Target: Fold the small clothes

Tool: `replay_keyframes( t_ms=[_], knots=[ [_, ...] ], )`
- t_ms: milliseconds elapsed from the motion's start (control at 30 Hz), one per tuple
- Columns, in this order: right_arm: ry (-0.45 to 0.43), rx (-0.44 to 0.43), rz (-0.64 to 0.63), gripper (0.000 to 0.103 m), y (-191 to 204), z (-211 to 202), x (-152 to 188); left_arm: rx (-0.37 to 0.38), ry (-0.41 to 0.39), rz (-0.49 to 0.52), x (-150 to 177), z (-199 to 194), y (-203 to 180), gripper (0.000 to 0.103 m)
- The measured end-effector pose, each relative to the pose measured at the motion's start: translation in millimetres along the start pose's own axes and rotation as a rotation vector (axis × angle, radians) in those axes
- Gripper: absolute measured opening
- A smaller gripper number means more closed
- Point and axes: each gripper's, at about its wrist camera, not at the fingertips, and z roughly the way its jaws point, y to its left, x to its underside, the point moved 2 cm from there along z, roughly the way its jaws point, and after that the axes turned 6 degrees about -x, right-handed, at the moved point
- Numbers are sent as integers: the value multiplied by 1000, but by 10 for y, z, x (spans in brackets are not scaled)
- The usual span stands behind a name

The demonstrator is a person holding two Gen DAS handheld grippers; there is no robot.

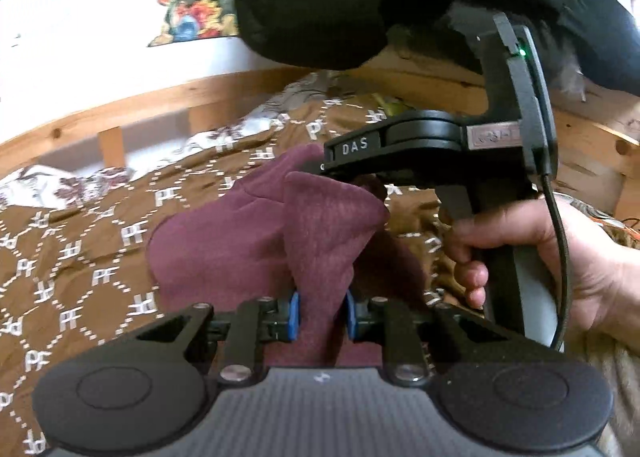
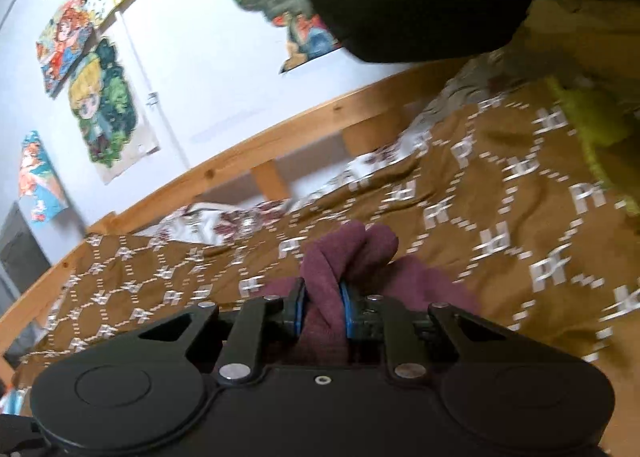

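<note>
While gripping: we are pinching the maroon garment [image 1: 240,241] with both grippers.
Left gripper [image 1: 322,317]: clamping bunched knit fabric.
Right gripper [image 2: 323,311]: clamping a twisted fold.

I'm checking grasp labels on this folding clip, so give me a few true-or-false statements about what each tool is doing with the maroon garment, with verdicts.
1. The left tool is shut on the maroon garment. True.
2. The right tool is open and holds nothing. False: it grips a bunched part of the garment.
3. The garment lies over a brown patterned bedspread. True.
4. The garment is neatly folded flat. False: it is crumpled and partly lifted.
5. The bed frame is metal. False: it is wooden.
</note>
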Motion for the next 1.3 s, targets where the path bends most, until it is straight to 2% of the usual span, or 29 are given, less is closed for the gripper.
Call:
replay_keyframes(
  t_ms=[167,367,467,533,667,733,833,900,933,1000,1167,1233,1300],
  knots=[
    [5,83,16,19,-246,-117,-16,54,38,4,16,146,-166,24],
    [92,195,24,19,-388,-95,82,82,79,-22,115,217,-120,29],
    [107,209,18,19,-380,-59,110,94,81,-52,105,188,-76,44],
    [108,214,15,19,-382,-58,112,101,82,-76,92,128,-39,66],
    [112,226,30,21,-402,-61,117,126,87,-156,69,26,132,80],
    [111,232,40,26,-409,-75,113,120,82,-212,70,-44,245,91],
    [105,240,82,44,-449,-114,106,105,73,-306,72,-115,449,100],
    [93,230,130,62,-494,-160,102,88,72,-365,90,-118,585,102],
    [88,224,150,66,-506,-184,100,76,76,-392,108,-109,650,102],
    [83,196,189,81,-514,-232,108,57,100,-436,148,-59,760,102],
    [129,112,238,100,-352,-348,177,41,195,-524,328,116,963,102],
    [157,102,229,102,-242,-400,202,5,263,-509,411,216,981,102],
    [207,127,202,102,-180,-416,240,-37,323,-484,485,287,967,102]
  ],
)
